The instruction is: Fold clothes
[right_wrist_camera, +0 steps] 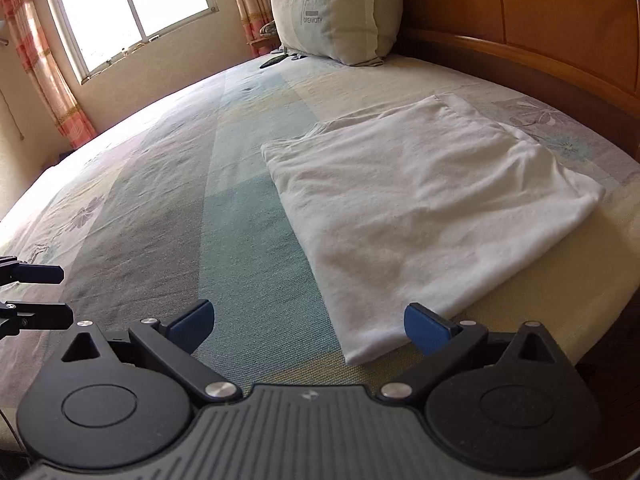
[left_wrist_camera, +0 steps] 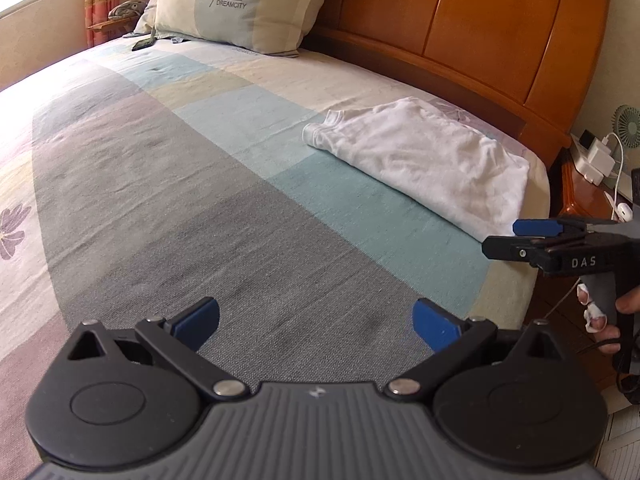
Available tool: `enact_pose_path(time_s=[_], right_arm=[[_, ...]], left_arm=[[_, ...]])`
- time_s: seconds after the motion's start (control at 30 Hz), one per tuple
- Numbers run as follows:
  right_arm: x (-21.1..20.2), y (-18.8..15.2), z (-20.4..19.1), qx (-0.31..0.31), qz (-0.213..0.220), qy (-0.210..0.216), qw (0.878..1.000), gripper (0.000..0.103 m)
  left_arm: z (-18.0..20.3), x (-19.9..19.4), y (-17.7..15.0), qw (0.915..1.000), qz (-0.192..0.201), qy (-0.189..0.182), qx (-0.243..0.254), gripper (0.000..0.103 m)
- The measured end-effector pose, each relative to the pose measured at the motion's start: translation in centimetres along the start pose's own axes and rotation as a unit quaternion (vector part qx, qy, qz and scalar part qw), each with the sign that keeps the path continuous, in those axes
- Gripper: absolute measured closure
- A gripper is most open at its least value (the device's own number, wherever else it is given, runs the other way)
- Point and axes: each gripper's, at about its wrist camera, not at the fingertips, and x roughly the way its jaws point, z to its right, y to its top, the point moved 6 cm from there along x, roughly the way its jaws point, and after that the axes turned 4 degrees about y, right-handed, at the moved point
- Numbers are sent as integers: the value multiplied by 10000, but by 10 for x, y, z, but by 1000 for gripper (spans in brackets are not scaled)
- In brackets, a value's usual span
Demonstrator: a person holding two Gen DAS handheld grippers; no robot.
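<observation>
A white garment (left_wrist_camera: 420,160) lies folded into a flat rectangle on the bed's right side, close to the headboard. My left gripper (left_wrist_camera: 316,324) is open over the grey stripe of the bedspread, well short of the garment and holding nothing. A hand (left_wrist_camera: 600,316) holds my right gripper (left_wrist_camera: 504,238) by the bed's right edge, next to the garment's near corner. In the right wrist view the right gripper (right_wrist_camera: 310,322) stands open and empty, its right pad at the near corner of the garment (right_wrist_camera: 420,200). The left gripper (right_wrist_camera: 60,294) shows at the left edge.
A pillow (left_wrist_camera: 240,0) leans on the wooden headboard (left_wrist_camera: 460,20), with a dark phone-like object (left_wrist_camera: 143,44) beside it. A nightstand (left_wrist_camera: 592,192) holds chargers, cables and a small fan (left_wrist_camera: 630,126). The striped bedspread (left_wrist_camera: 200,180) stretches left toward a window (right_wrist_camera: 128,4) with curtains.
</observation>
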Motion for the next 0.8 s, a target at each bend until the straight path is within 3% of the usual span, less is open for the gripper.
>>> enact_pose_path(time_s=[0.13, 0.23, 0.37, 0.43, 0.63, 0.8], right_arm=[[0, -4, -2, 4, 319, -211, 9993, 0], [8, -6, -2, 20, 320, -231, 9992, 0], [14, -10, -1, 51, 315, -257, 9992, 0], [14, -11, -1, 2, 342, -279, 9990, 0], [15, -13, -1, -32, 401, -292, 9988, 0], [12, -19, -3, -134, 354, -420, 9984, 0]], left_arm=[[6, 9, 38, 9985, 212, -506, 57, 1], [13, 25, 76, 9952, 341, -913, 97, 1], [39, 65, 126, 9897, 447, -1324, 317, 1], [56, 91, 140, 9871, 313, -1508, 444, 1], [97, 157, 142, 9792, -210, -1905, 668, 1], [94, 183, 143, 9822, -398, -1703, 684, 1]])
